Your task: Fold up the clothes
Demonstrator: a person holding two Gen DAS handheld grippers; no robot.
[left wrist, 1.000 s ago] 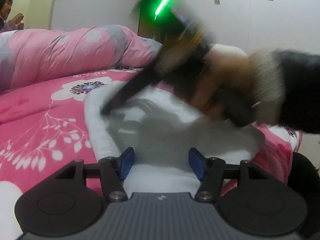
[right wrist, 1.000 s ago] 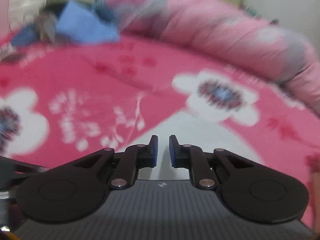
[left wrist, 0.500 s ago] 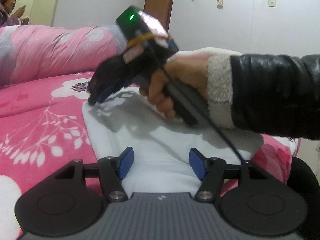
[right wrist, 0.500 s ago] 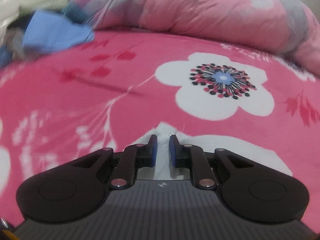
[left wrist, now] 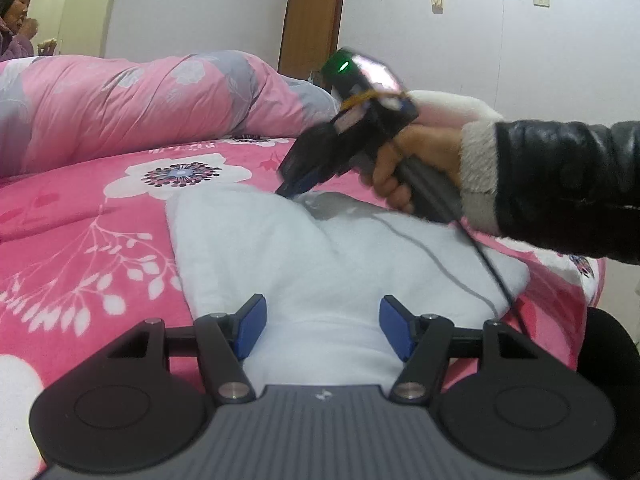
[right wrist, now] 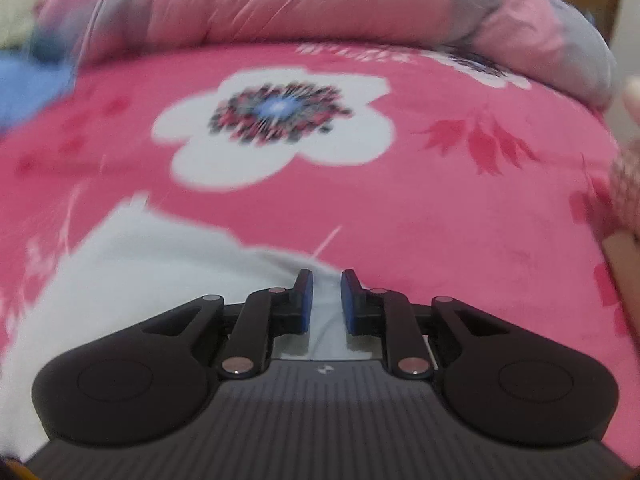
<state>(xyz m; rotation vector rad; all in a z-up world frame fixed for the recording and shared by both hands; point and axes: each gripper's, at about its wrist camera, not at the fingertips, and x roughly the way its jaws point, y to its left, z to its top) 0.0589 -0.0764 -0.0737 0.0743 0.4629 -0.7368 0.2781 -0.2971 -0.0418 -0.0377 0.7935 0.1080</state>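
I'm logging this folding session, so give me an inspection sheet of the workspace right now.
Surface: bed with pink flowered blanket.
Job's things: white garment lying flat on the blanket.
Clutter: rolled pink quilt behind; blurred blue cloth at far left.
Grippers: left gripper open above the garment's near edge; right gripper narrowly open at the far edge, nothing clamped.
Cables: black cable trailing from the right gripper's handle across the garment.
Surroundings: white walls, brown door, a seated person.

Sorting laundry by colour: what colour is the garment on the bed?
White garment, clearest in the left wrist view.
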